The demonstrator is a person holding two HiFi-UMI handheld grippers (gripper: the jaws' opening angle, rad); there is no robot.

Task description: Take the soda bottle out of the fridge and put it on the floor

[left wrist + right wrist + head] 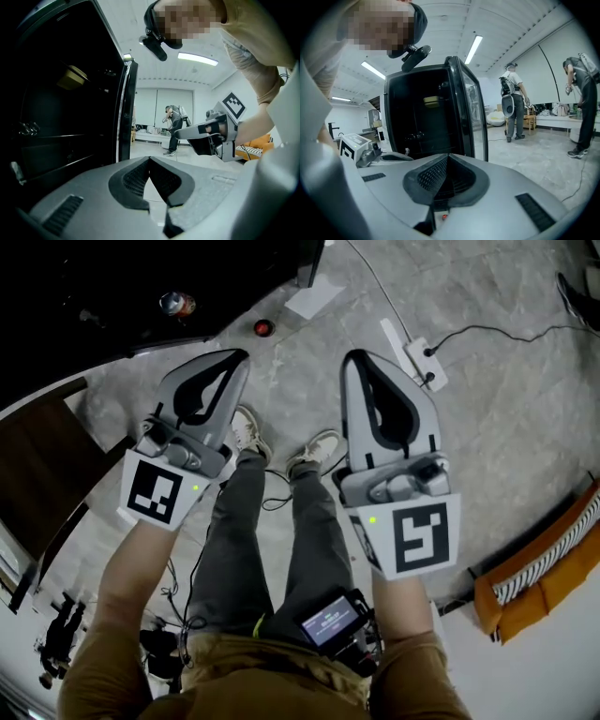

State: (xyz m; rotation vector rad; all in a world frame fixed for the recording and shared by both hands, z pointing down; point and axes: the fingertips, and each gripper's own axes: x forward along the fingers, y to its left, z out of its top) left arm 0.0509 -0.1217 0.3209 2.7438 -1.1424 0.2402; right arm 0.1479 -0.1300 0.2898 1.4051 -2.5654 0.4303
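In the head view both grippers are held level above the person's legs. My left gripper (239, 357) is shut with nothing in it, and my right gripper (354, 357) is shut and empty too. A small soda bottle (176, 304) with a red label shows from above at the upper left, against a dark area; what it stands on I cannot tell. The black fridge (417, 117) stands open ahead, its glass door (471, 112) swung out. In the left gripper view the closed jaws (150, 158) face the dark fridge interior (61, 122). No bottle shows inside it.
A small red object (263, 328) lies on the grey floor near the bottle. A white power strip (422, 357) with cables lies to the right. An orange seat (534, 577) is at the far right, wooden furniture (37, 465) at the left. Two people (513, 101) stand in the background.
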